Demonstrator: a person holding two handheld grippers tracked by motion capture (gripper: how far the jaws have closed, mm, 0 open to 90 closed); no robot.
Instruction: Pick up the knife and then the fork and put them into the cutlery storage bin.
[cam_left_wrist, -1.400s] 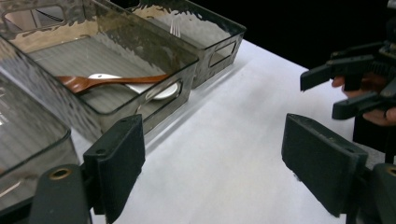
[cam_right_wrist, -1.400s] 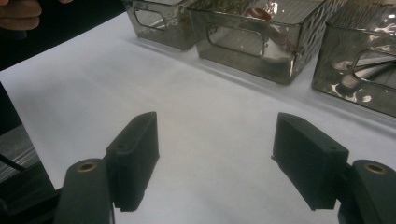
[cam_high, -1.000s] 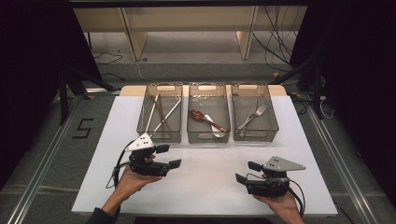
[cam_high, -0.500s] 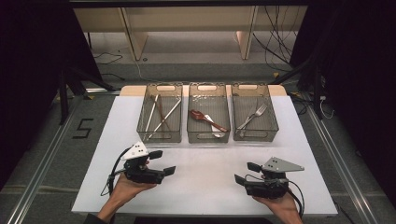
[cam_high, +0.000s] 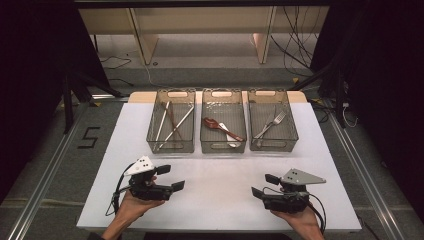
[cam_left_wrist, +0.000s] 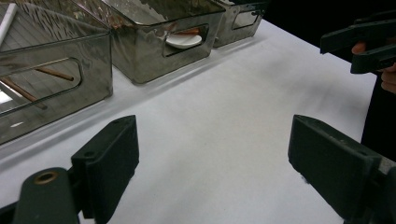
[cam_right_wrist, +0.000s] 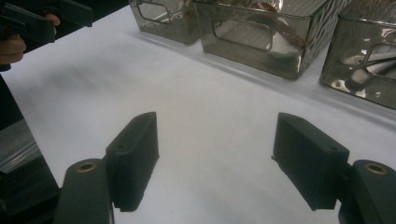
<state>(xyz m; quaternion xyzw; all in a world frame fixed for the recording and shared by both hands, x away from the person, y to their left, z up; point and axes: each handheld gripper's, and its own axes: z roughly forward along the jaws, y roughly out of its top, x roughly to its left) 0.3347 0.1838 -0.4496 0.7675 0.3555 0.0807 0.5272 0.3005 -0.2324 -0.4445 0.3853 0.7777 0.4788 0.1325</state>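
Two tools, left tool (cam_high: 171, 177) and right tool (cam_high: 264, 185), hover spread apart, gripping nothing, over the white table (cam_high: 220, 185).

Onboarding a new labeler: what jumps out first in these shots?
Three clear bins in a row at the far side of the white table, holding chopsticks, spoons and forks. Nearer the person, the left hand-held gripper and right hand-held gripper sit open and empty, facing each other.
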